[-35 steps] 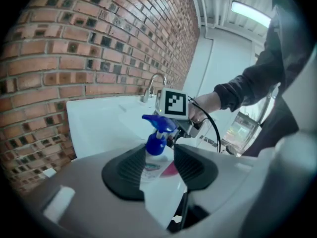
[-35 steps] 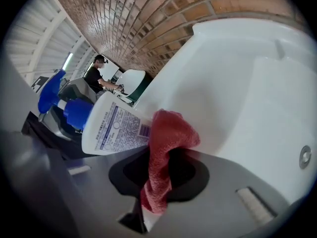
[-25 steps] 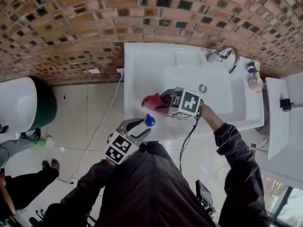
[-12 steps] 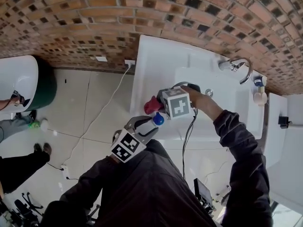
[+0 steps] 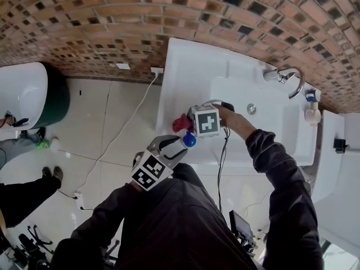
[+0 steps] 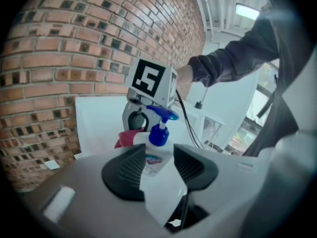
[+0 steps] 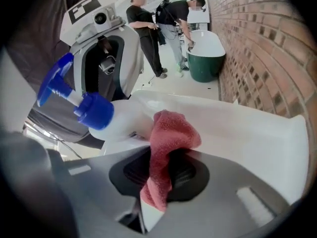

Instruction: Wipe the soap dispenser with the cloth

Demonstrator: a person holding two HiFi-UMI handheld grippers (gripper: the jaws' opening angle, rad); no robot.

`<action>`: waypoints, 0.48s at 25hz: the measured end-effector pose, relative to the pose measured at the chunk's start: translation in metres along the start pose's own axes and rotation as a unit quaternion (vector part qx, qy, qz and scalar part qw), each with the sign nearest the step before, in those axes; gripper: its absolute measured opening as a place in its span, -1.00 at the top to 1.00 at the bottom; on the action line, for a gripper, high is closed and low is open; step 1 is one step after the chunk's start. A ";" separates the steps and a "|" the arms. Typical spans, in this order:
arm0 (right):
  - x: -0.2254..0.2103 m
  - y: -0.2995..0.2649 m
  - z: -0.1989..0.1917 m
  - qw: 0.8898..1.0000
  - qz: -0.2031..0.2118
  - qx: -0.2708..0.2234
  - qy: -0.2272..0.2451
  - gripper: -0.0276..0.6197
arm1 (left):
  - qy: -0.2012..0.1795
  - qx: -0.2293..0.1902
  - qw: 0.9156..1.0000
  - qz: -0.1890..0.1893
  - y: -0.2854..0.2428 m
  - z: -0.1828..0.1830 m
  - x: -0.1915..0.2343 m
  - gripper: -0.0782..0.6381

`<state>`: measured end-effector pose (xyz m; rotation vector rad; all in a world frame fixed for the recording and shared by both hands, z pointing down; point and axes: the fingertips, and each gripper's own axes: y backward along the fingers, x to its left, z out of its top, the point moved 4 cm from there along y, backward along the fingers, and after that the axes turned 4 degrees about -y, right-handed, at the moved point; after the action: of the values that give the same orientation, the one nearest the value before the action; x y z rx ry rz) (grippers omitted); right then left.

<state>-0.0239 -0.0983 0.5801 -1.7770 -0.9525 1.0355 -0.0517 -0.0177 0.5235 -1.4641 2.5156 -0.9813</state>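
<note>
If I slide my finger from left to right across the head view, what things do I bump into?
tub → cloth → drain → tap → bottle

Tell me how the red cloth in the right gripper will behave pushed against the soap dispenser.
Probably floppy: the cloth bunches and droops from the right gripper. Likely light; its nubbly pile should drag rather than slide on the soap dispenser.
</note>
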 end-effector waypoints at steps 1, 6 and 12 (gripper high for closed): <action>-0.002 0.001 -0.002 1.000 -0.012 -0.004 -0.012 0.70 | -0.003 0.003 1.000 -0.001 0.001 -0.001 0.000 0.31; 0.011 0.034 -0.013 0.989 -0.093 -0.064 -0.097 0.70 | -0.093 0.022 0.995 -0.021 0.014 -0.001 0.014 0.20; 0.086 0.055 -0.031 0.958 -0.153 -0.146 -0.191 0.70 | -0.319 0.096 0.930 -0.154 0.002 0.001 0.028 -0.04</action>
<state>0.0465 -0.0494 0.5158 -1.6112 -1.6383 1.0979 -0.0674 -0.0400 0.5282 -1.7798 1.7232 -0.6111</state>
